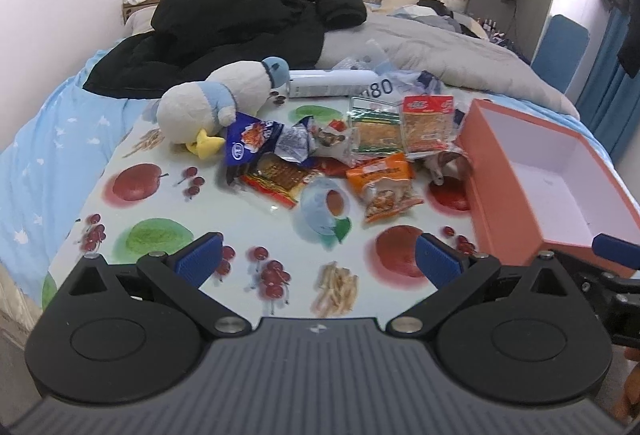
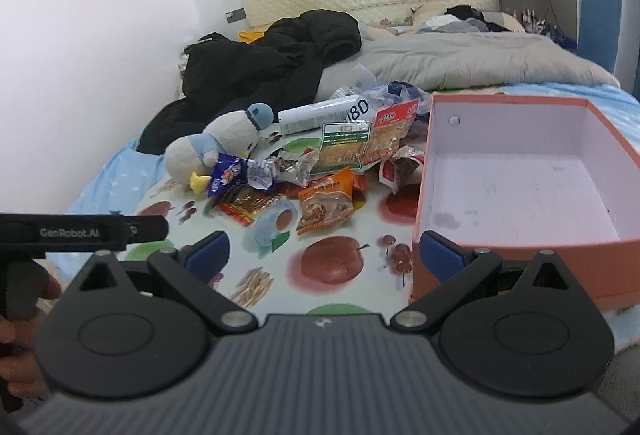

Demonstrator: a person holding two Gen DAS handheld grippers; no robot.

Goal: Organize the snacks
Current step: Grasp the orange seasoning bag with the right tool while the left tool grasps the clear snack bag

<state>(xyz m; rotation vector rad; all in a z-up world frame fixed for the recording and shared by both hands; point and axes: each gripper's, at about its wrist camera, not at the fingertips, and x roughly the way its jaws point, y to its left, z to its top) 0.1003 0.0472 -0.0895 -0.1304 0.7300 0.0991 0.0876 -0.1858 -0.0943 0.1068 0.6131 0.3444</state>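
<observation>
A heap of snack packets lies mid-table: an orange packet (image 1: 383, 189) (image 2: 326, 201), a blue packet (image 1: 250, 141) (image 2: 228, 175), a red-brown packet (image 1: 276, 179) (image 2: 250, 204), a green-edged packet (image 1: 374, 131) (image 2: 342, 149) and a red-topped packet (image 1: 427, 125) (image 2: 394, 133). An orange box (image 1: 508, 195) (image 2: 520, 267) with a white, bare inside stands at the right. My left gripper (image 1: 318, 261) hovers open over the near table edge, short of the heap. My right gripper (image 2: 324, 257) is open too, its right finger close by the box's near-left corner.
The table (image 1: 168, 203) (image 2: 340, 291) has a fruit-print top and stands on a bed. A plush duck (image 1: 208, 103) (image 2: 218, 147), a white tube (image 1: 332, 83) (image 2: 320, 113) and a roll of tape (image 1: 320, 207) (image 2: 276, 223) lie by the snacks. A black coat (image 1: 240, 23) lies behind.
</observation>
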